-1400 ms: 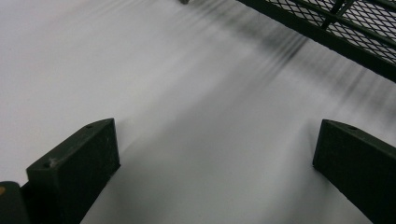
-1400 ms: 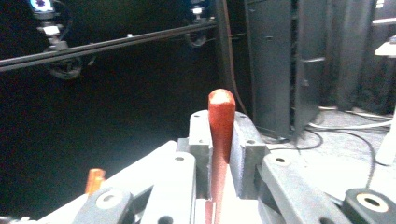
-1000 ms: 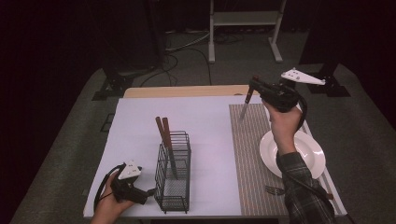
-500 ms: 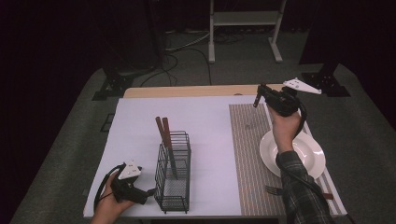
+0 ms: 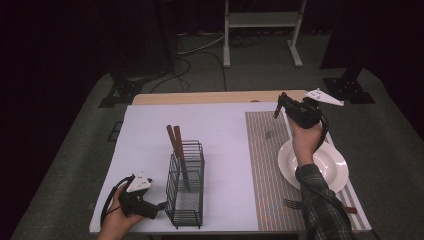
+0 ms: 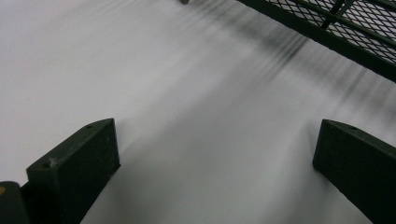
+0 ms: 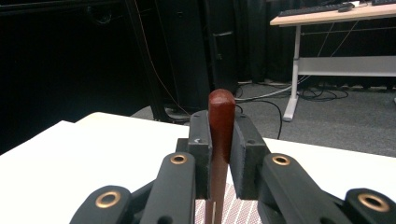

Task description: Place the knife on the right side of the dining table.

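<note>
Over on the left, just beside the black wire-mesh cutlery caddy (image 5: 186,210), left gripper (image 5: 156,206). Parked low over the white table cover (image 5: 225,130), spread wide, gripping nothing, pointing at the caddy's near wall. Looks like it's just there to steady things.

In the caddy itself, two brown wooden-handled utensils (image 5: 175,140), standing tilted toward the far left.

Well to the right of the caddy and farther back, right gripper (image 5: 281,102). Clamped tight on a reddish-brown wooden-handled utensil (image 7: 220,121), rounded handle end poking up past the pads, business end hanging down. Can't tell whether knife or something else, too small in the high view. Hangs above the far end of the grey striped placemat (image 5: 260,165), not touching it.

Right of the caddy past that mat, a round white plate (image 5: 330,170), plus a metal fork (image 5: 295,203) lying at the mat's near end.

Best guess at the step: mid-carry with one piece of cutlery, either headed for the caddy or about to be laid on the mat. If caddy-bound, needs a swing left and nearer, keeping it upright, then lining up over an open compartment and lowering before letting go. Worth watching for a clash with the two handles already leaning in there.
</note>
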A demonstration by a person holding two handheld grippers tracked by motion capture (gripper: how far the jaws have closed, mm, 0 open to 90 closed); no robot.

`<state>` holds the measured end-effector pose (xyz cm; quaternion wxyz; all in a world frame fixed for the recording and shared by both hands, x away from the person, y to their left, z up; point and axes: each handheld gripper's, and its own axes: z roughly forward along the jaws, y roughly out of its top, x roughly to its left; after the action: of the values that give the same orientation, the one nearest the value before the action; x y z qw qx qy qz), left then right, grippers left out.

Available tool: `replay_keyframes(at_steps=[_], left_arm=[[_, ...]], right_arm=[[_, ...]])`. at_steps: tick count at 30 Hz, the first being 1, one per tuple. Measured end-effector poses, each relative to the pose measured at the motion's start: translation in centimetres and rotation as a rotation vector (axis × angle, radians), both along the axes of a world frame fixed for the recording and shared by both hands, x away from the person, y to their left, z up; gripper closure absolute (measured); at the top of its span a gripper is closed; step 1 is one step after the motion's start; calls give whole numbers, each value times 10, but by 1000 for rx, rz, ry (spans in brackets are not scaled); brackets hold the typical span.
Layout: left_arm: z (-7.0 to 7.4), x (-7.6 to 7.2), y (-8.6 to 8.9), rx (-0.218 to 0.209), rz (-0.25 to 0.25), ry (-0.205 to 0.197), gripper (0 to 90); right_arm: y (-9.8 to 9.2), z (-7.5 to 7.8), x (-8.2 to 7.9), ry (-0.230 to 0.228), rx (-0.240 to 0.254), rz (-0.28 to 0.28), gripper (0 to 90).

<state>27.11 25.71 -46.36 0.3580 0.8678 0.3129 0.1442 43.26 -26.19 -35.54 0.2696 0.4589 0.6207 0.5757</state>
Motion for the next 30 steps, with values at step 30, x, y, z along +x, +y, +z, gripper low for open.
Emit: replay_keyframes(at_steps=[30], left_arm=[[0,0,0,-2,1,2,0]], right_arm=[[-39,-7,-11,49,11,-55,715]])
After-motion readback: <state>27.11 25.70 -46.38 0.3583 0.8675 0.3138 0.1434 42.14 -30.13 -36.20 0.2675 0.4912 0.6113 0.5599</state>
